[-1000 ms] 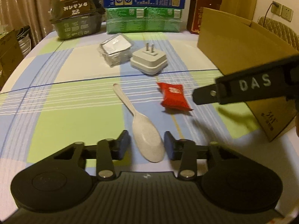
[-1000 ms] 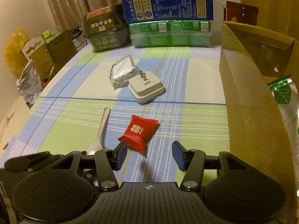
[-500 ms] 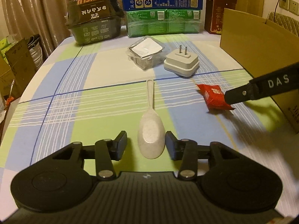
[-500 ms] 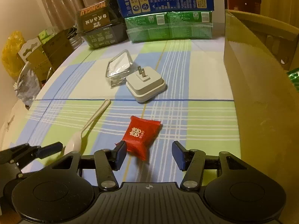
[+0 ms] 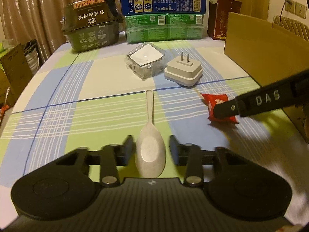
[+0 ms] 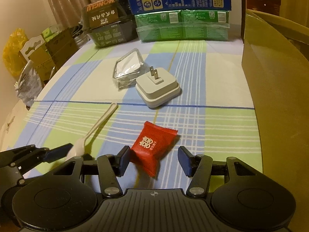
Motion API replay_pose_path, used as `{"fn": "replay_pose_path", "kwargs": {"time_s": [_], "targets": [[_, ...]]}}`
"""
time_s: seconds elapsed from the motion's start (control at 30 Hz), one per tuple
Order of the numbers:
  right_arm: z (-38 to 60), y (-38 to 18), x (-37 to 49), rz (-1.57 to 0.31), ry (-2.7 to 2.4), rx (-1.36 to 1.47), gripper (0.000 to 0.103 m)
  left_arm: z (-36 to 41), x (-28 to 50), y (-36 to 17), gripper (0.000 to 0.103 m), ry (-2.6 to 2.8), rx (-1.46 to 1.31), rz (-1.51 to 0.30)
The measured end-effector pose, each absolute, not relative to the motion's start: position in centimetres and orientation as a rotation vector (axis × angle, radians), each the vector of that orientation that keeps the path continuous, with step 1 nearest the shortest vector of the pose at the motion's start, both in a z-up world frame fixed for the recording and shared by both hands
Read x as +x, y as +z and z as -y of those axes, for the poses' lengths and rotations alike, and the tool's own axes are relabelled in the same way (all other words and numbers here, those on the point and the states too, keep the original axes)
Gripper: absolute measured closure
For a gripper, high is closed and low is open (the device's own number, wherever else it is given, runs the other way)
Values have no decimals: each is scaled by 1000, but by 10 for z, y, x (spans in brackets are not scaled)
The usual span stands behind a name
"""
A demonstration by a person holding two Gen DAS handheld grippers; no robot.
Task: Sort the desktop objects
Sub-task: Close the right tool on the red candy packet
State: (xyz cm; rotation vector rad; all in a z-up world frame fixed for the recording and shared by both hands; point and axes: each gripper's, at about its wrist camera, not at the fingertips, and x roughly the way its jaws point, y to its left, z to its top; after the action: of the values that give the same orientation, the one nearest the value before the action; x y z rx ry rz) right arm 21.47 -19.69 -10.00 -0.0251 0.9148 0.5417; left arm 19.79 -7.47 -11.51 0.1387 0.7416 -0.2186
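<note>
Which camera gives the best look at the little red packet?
The right wrist view: the red packet lies whole and close, its white print showing. In the left wrist view the red packet sits off to the side, partly hidden by the right gripper.

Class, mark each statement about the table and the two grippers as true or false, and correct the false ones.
1. The bowl of the spoon lies between the open fingers of the left gripper. True.
2. The right gripper is shut on the red packet. False: its fingers stand open on either side of the packet.
3. The white plug adapter lies with its prongs pointing up. True.
4. The spoon's handle points toward the left gripper. False: it points away, toward the far boxes.
5. The red packet sits inside the cardboard box. False: it lies on the tablecloth.
</note>
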Motion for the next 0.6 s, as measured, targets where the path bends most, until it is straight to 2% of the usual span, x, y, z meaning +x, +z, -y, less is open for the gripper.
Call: {"fn": "replay_pose_path", "kwargs": {"time_s": [0.23, 0.33, 0.43, 0.5, 0.6], "targets": [[194, -103, 221, -911, 540, -22, 51, 73, 201, -112, 76, -220, 100, -747], [192, -103, 223, -909, 548, -10, 47, 71, 202, -110, 76, -213, 92, -740], [189, -101, 223, -887, 580, -53, 39, 67, 203, -107, 76, -206, 76, -738], [186, -100, 222, -867, 621, -114, 28, 64, 204, -106, 76, -204, 74, -735], [183, -104, 218, -851, 645, -209, 23, 59, 204, -105, 76, -194, 60, -738]]}}
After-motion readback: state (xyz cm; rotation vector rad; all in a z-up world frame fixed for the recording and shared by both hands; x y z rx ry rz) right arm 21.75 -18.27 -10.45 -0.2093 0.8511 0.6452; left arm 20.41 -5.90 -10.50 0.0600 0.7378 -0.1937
